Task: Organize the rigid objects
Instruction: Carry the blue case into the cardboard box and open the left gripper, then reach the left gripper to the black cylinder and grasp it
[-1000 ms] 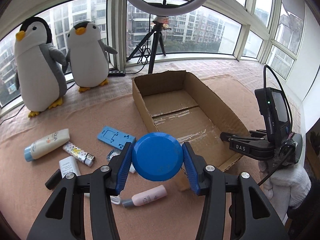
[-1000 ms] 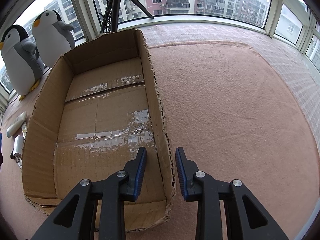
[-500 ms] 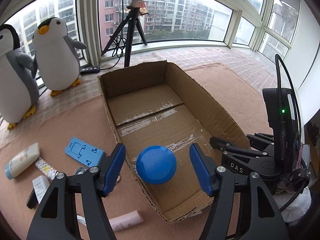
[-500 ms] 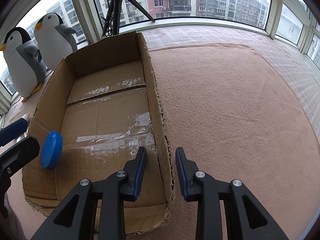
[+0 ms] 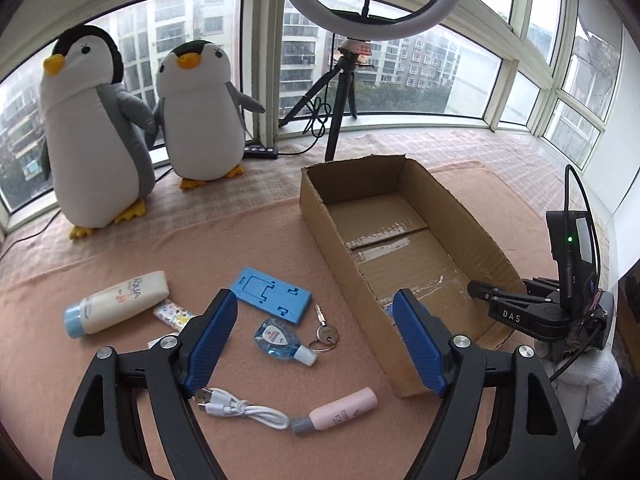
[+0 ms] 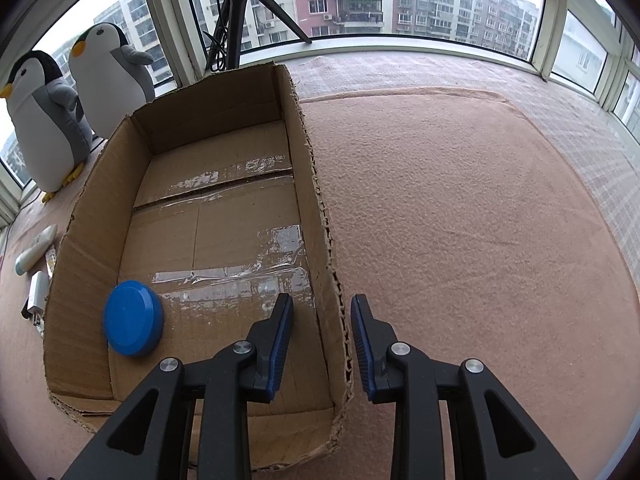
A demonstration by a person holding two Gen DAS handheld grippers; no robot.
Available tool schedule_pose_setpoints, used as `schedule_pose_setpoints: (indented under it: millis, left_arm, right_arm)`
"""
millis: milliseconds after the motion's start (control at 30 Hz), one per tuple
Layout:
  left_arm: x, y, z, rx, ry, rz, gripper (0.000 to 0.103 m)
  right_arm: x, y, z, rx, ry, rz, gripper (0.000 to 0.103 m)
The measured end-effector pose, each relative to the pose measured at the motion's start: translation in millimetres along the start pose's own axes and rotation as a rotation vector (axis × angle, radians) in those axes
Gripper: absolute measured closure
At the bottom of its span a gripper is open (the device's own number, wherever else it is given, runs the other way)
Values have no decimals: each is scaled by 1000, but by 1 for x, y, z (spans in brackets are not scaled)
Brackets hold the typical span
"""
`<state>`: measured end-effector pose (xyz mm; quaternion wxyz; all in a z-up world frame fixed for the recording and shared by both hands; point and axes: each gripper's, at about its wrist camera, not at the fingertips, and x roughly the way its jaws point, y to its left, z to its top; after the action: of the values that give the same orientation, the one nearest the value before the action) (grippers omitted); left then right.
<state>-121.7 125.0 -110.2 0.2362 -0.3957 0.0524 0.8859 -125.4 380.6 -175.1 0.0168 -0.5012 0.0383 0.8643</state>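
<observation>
L gripper (image 5: 314, 342) hangs wide open w/ nothing in it, over the phone stand (image 5: 272, 295), keys (image 5: 325, 334) & cable (image 5: 240, 403) on the mat. Blue puck (image 6: 133, 323) sits in the box (image 6: 320, 216), near-left corner. R gripper (image 6: 321, 342) is partly open, straddling the box's right wall, not clamping it.

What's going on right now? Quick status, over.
Left gripper open, empty, over the mat. Right gripper open, straddling the cardboard box wall. Blue disc lies in the box. Nothing blocking.

Both grippers: black frame arms, silver screws, ribbed blue pads (image 5: 212, 340); right gripper (image 5: 476, 292) marked "DAS", white glove (image 5: 592, 376) behind.
</observation>
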Motion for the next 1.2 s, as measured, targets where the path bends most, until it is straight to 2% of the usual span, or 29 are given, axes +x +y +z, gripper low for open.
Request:
schedule_pose_setpoints:
  millis: [300,433,633,900,1033,1200]
  left_arm:
    - [-24,96,-39,-131,22,160,24]
    - [-20,119,-52,-106,43,196,24]
    - [1,128,-63,-8,97,200,37]
    - [20,131,-63,33,144,141,40]
    - [28,129,-62,46,163,130,53]
    - [35,131,-61,37,181,115,56]
  right_arm:
    - [-1,1,-1,-9,-2,-7,76]
    - [-1,1,-1,-14,1,-12,76]
    - [-1,3,-1,-17,4,-20,76]
    - [0,4,0,-17,4,-27,76]
    - [-1,4,-1,-17,5,-28,76]
    - [0,5,0,-15,5,-28,76]
